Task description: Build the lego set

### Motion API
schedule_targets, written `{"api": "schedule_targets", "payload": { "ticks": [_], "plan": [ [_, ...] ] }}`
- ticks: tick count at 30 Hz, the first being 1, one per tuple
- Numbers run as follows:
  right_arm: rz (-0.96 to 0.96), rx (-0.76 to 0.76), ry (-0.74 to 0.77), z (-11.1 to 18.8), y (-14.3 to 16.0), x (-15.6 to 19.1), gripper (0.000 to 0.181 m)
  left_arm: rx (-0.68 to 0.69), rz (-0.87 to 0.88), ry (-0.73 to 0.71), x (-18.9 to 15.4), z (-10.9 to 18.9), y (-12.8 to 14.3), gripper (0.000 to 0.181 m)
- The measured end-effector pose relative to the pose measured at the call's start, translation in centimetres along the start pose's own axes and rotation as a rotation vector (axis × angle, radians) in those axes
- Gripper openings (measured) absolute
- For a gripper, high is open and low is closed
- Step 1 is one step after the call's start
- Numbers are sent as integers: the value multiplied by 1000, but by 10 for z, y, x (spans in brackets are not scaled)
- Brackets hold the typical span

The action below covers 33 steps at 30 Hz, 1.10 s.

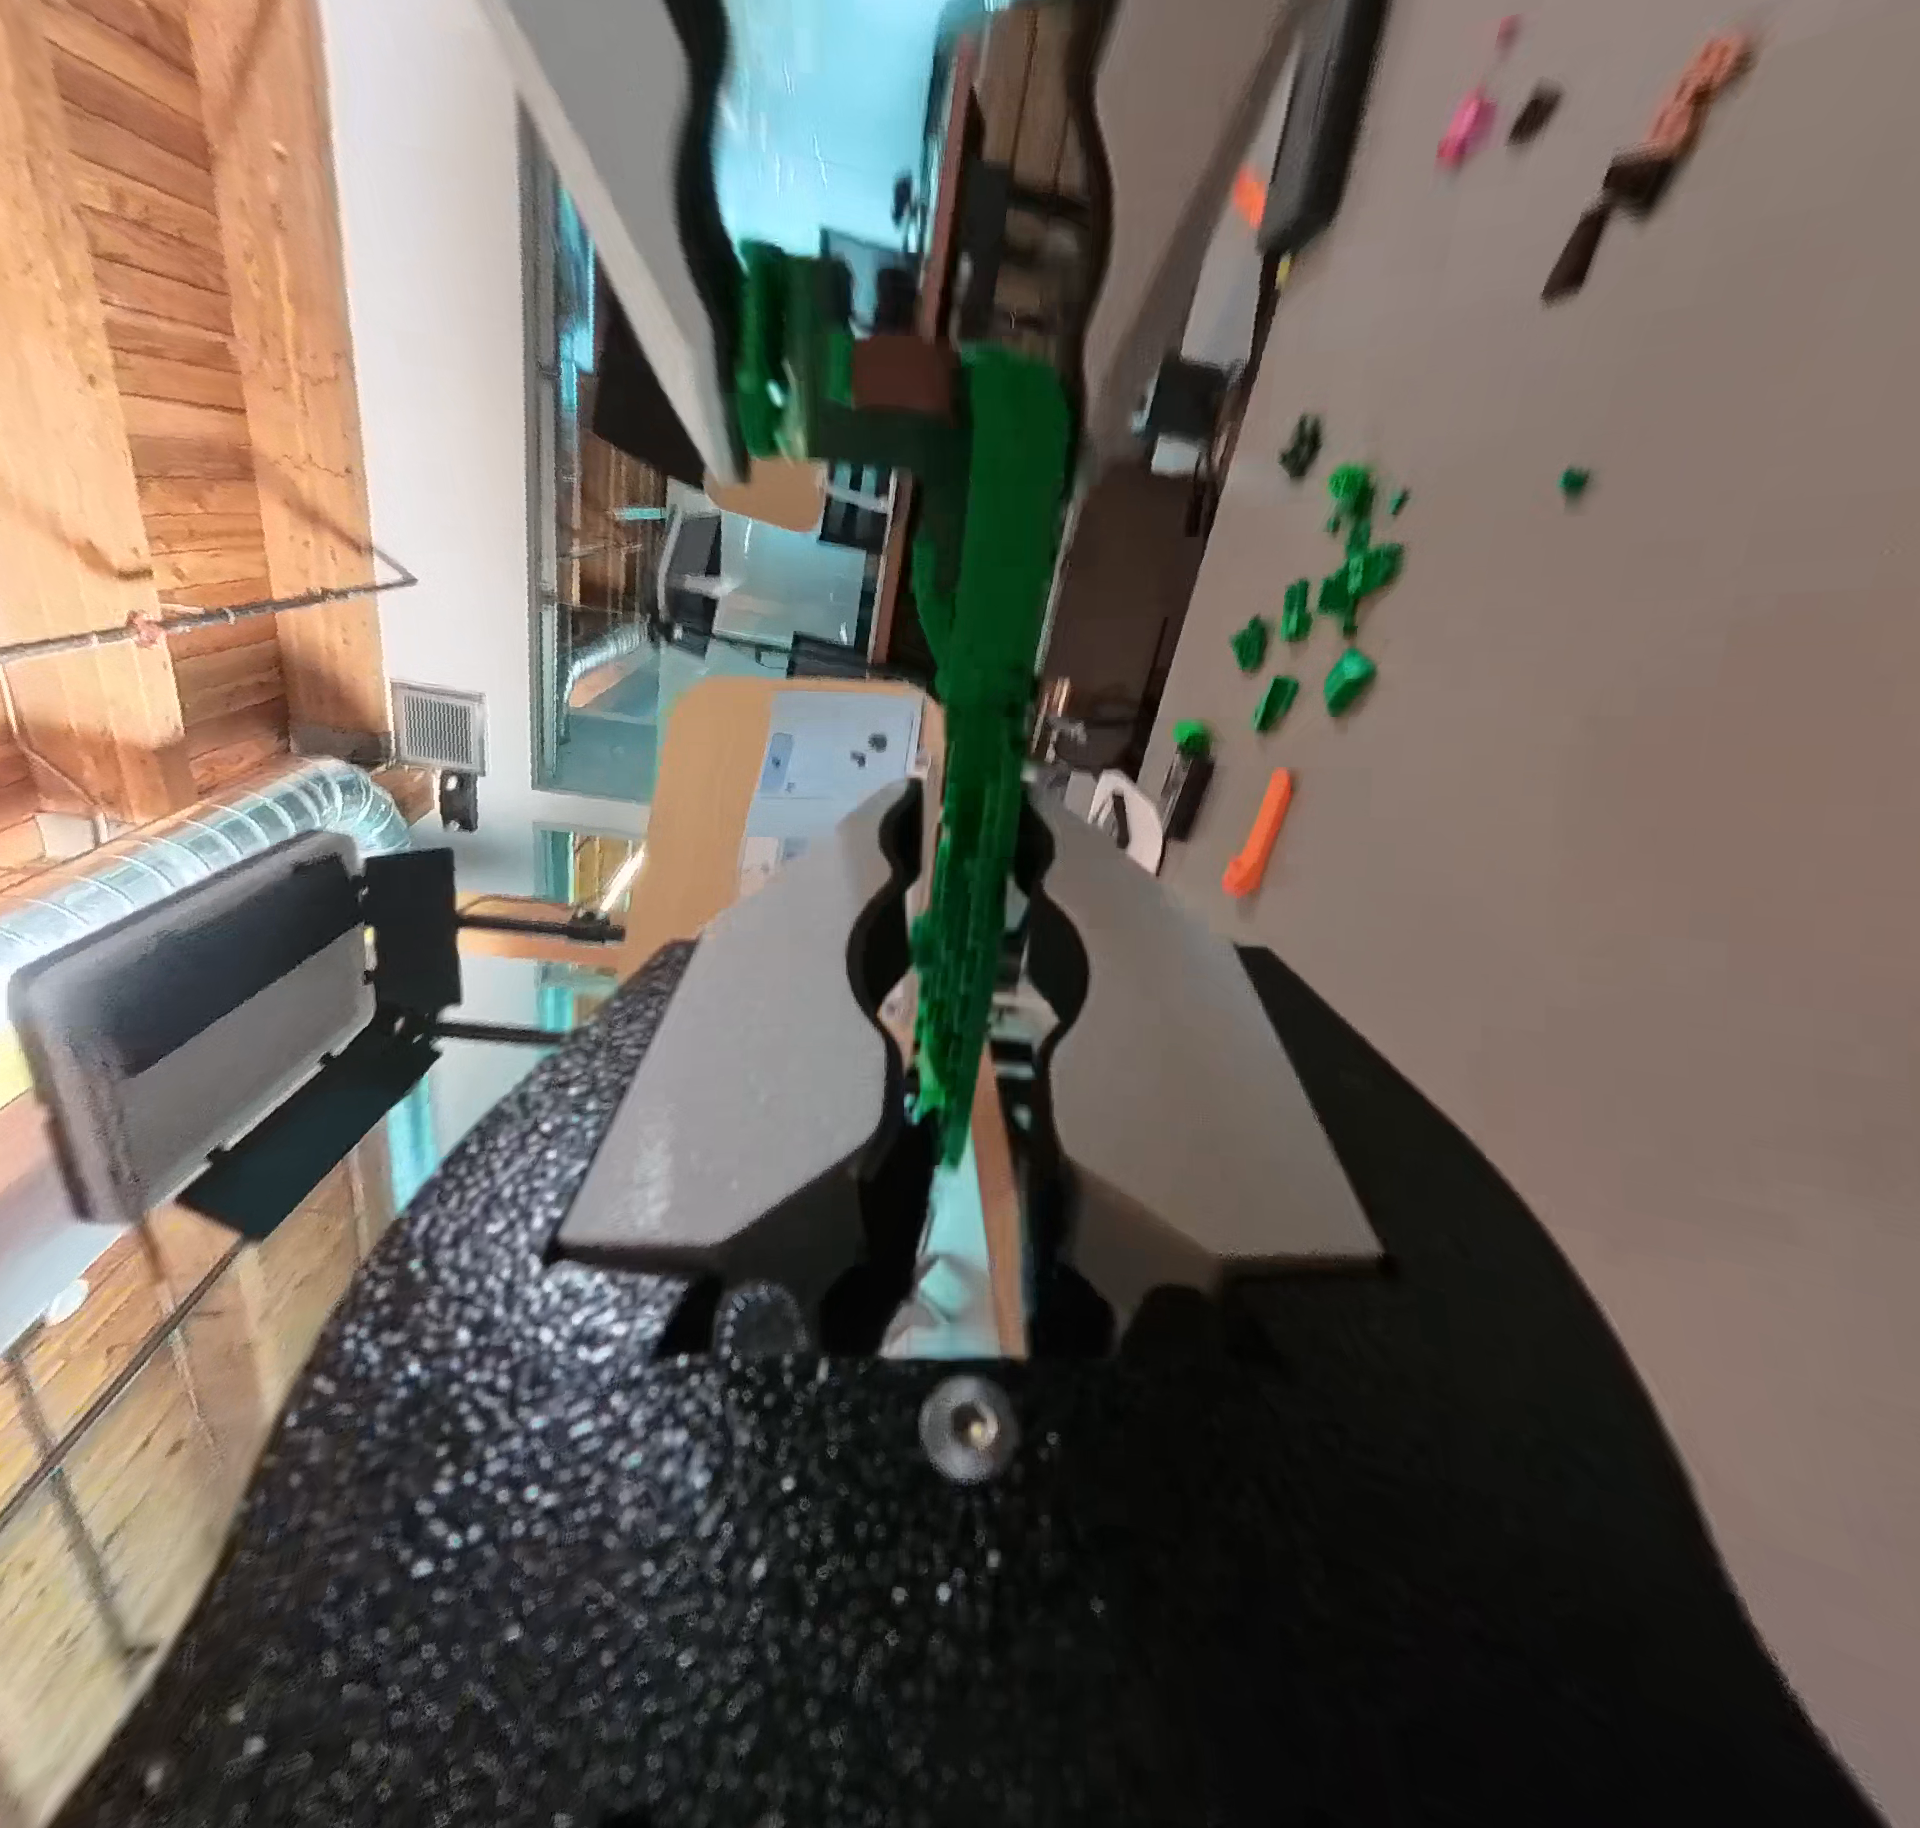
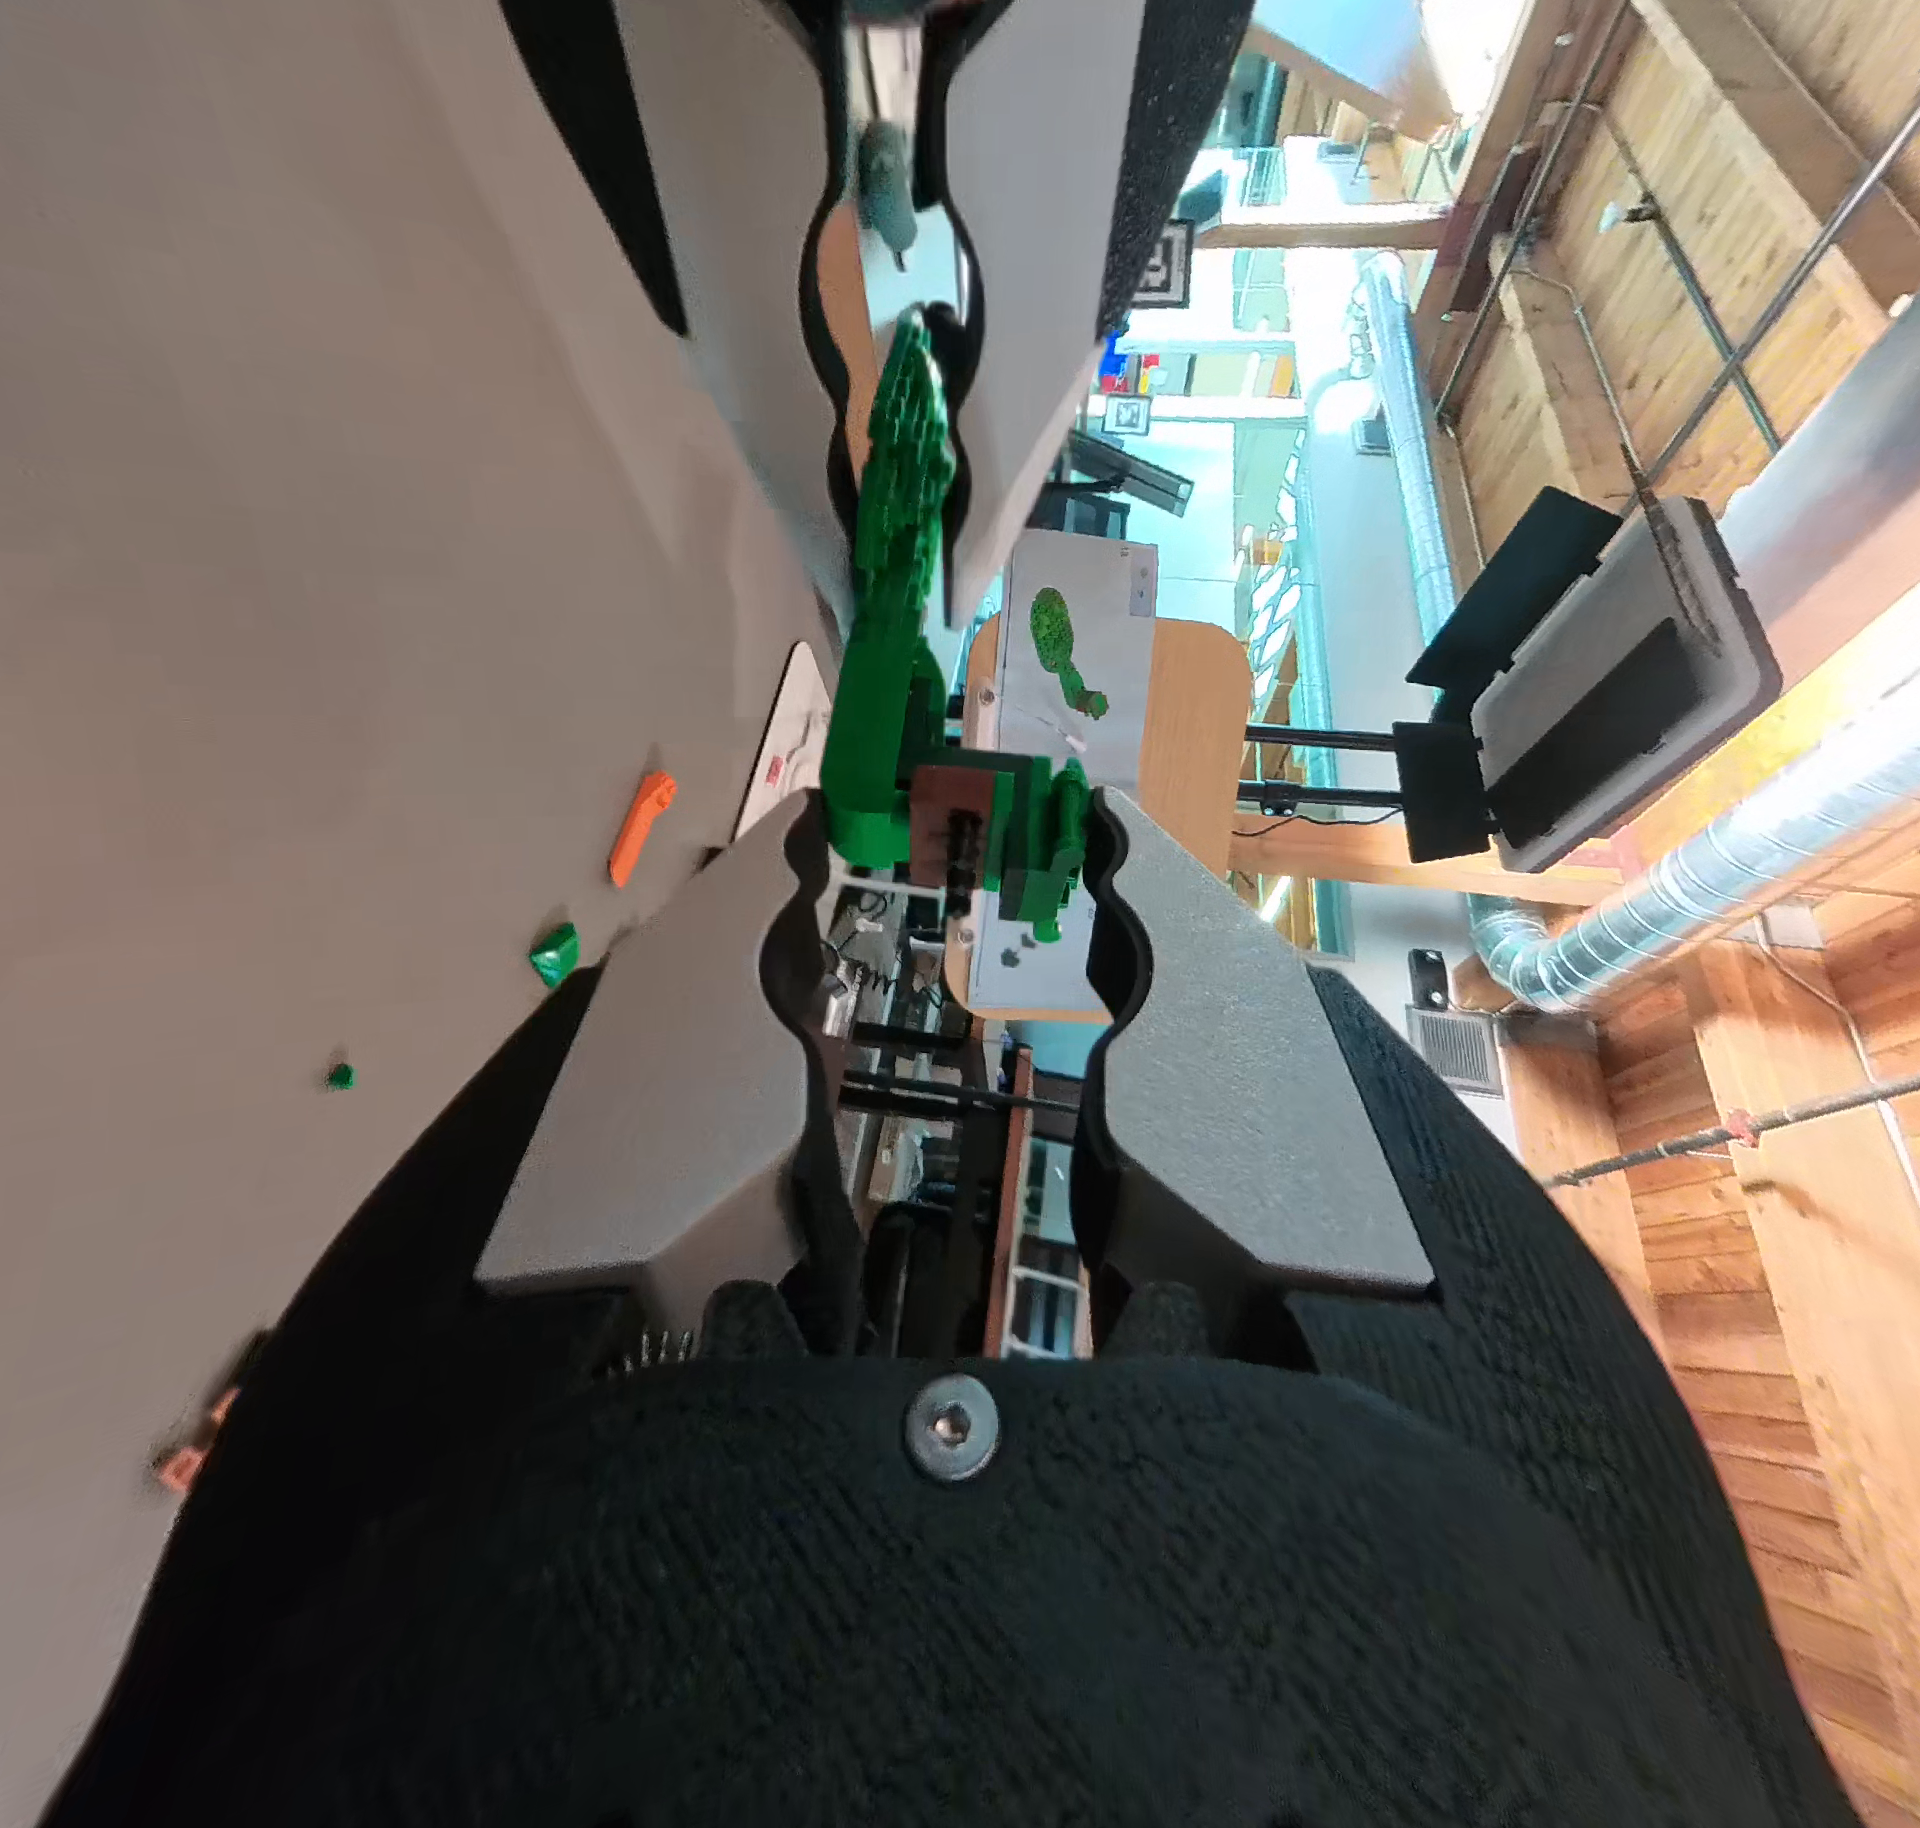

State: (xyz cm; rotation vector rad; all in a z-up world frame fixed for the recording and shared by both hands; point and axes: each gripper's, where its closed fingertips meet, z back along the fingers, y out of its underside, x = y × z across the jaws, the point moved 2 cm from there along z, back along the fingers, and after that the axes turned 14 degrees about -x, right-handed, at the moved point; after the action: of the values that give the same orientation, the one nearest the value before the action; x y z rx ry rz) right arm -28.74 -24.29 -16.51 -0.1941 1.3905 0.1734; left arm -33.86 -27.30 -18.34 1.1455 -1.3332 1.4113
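Grey tabletop (image 1: 1558,1051) fills one whole side of both wrist views, which are turned sideways, so the surface stands like a wall. Held in the air away from the tabletop, between the two grippers, is the green lego model (image 2: 883,656): a long studded leaf-like slab joined at one end to a chunkier cluster with a brown block (image 2: 945,791). The left gripper (image 1: 971,843) is clamped on the thin edge of the slab, its grey fingers (image 1: 779,1030) pressing both faces. The right gripper (image 2: 951,822) grips the cluster end, its tips touching the green pieces on either side of the brown block. Beyond the model, farther from the tabletop, a wooden board carries an instruction sheet (image 2: 1070,656) with a green picture. On the tabletop near the model lies an orange lever-shaped tool (image 1: 1259,831). Just past it sits a scatter of loose green pieces (image 1: 1340,583), and well beyond those are blurred brown pieces (image 1: 1642,178) and a pink piece (image 1: 1465,126). A single green sloped brick (image 2: 554,950) lies beside the orange tool in the right wrist view.
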Motion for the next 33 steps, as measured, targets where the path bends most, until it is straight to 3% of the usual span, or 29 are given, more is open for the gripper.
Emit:
{"api": "schedule_targets", "payload": {
  "ticks": [4,11,18,19,33],
  "plan": [
    [-33,-43,25,-1,-6,0,48,-84,14,-9,3,-3,-24,27],
    [-27,-34,-6,5,-8,0,48,-88,-74,27,-1,-11,-37,19],
    [32,11,-133,9,-4,10,38,-37,-196,80,-8,-13,-33,18],
    [53,22,-140,10,-2,11,28,-27,-211,94,-10,-13,-32,18],
    [95,78,-209,8,6,19,26,-1,-196,129,-21,-19,-28,18]
  ]
}}
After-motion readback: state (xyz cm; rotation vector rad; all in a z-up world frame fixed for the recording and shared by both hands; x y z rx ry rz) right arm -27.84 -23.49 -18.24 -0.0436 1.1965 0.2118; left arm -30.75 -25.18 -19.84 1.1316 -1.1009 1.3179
